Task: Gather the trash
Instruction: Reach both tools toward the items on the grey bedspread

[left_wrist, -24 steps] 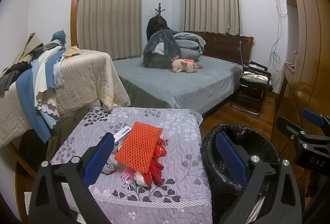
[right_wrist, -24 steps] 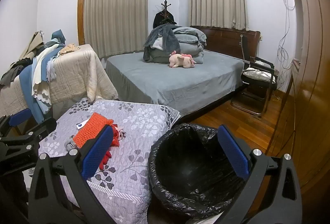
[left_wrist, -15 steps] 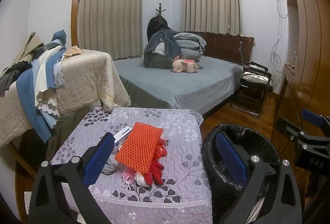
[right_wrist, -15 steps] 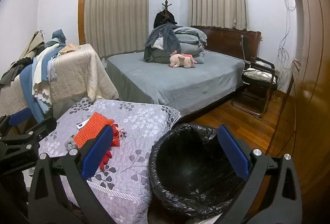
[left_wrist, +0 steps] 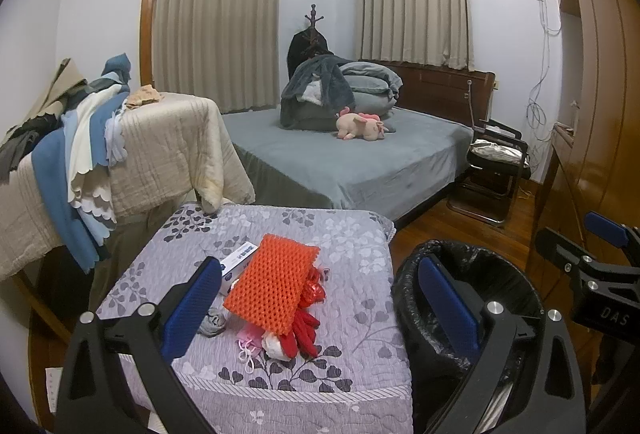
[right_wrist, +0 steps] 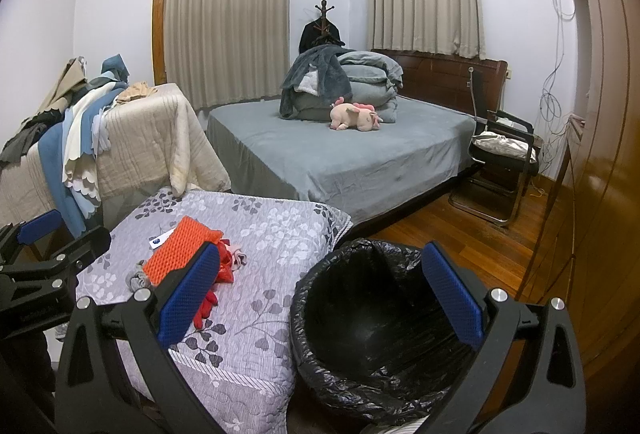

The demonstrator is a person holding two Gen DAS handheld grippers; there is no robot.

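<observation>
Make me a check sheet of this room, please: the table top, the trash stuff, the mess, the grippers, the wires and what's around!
Surface: quilted floral cover.
Job's things: trash pile under orange foam net; black-lined trash bin beside it.
Clutter: clothes heap; plush pig on bed.
Grippers: left hand-held gripper open; right hand-held gripper open; both hold nothing.
Cables: wall wires.
Surroundings: curtains, chair, wardrobe.

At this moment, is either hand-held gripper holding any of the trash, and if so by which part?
Nothing is held. The left hand-held gripper and right hand-held gripper are both open and empty; the trash pile lies untouched on the floral quilt.
</observation>
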